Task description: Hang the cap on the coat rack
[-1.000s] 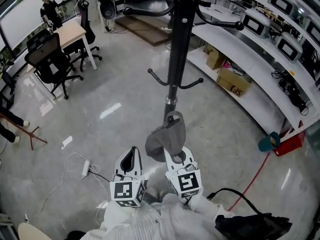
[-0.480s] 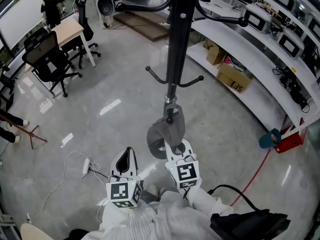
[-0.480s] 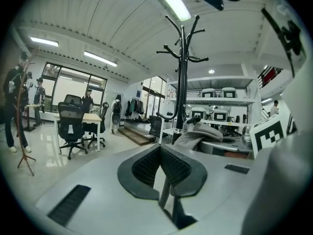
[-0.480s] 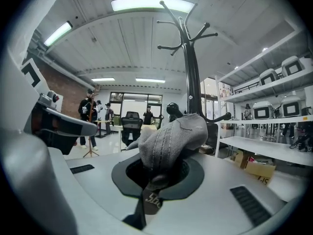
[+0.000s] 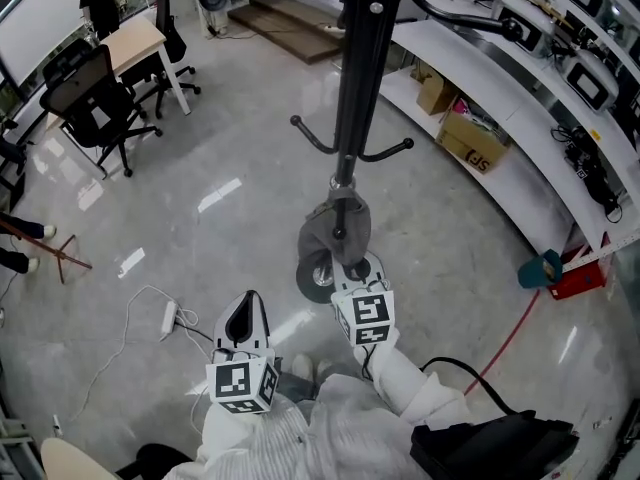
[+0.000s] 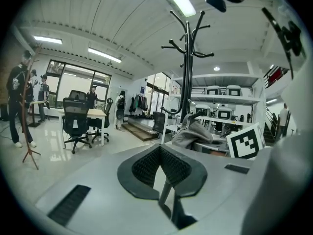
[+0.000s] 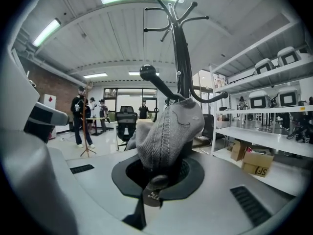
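Evidently the right gripper point(image 5: 347, 271) is pinching the cap point(image 5: 334, 240), seemingly soft, light and floppy, by its edge at mid-frame against the coat rack point(image 5: 357, 88), while the left gripper point(image 5: 243, 320) is waiting lower left, jaws pressed together, empty.

Far left, black office chairs point(image 5: 88, 108) beside a pale surface point(image 5: 128, 46). Far right, cardboard boxes point(image 5: 468, 150) under long white shelves point(image 5: 470, 68). Near left, on the glossy floor point(image 5: 230, 168), a white power strip point(image 5: 168, 318) with cable.
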Tool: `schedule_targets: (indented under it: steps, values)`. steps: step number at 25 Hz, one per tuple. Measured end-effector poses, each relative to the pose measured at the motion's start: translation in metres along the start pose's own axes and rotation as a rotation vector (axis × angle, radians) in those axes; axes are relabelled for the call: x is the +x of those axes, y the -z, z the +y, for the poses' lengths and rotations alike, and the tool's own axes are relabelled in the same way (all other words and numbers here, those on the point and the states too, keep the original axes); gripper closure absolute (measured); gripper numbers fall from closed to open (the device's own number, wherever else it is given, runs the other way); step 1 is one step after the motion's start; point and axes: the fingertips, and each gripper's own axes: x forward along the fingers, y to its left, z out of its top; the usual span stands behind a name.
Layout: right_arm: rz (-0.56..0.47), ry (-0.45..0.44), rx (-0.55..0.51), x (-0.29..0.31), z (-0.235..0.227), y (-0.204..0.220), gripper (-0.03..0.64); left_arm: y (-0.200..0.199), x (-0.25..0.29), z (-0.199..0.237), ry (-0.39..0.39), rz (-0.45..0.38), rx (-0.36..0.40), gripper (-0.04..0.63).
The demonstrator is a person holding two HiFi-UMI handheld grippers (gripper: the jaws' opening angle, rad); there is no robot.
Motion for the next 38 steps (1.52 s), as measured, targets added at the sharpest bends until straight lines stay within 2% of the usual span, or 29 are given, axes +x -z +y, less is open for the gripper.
schedule_targets:
  steps: [17,22,24,30,38]
  values:
    - [0.038,0.012,0.038,0.015,-0.006,0.040,0.588,0.012,-0.007,-0.008,-0.017,0.035,-0.021,0.594]
    - [0.052,0.010,0.050,0.008,-0.008,0.051,0.483,0.017,-0.012,-0.011,-0.017,0.040,-0.022,0.594]
    - [0.062,0.006,0.047,0.005,-0.007,0.055,0.463,0.018,-0.013,-0.014,-0.014,0.043,-0.022,0.594]
    - [0.084,0.002,0.039,-0.010,-0.006,0.068,0.425,0.025,-0.017,-0.025,0.002,0.052,-0.021,0.594]
    - [0.120,0.041,0.070,-0.040,-0.018,0.087,0.399,0.032,-0.028,-0.045,0.020,0.068,-0.014,0.594]
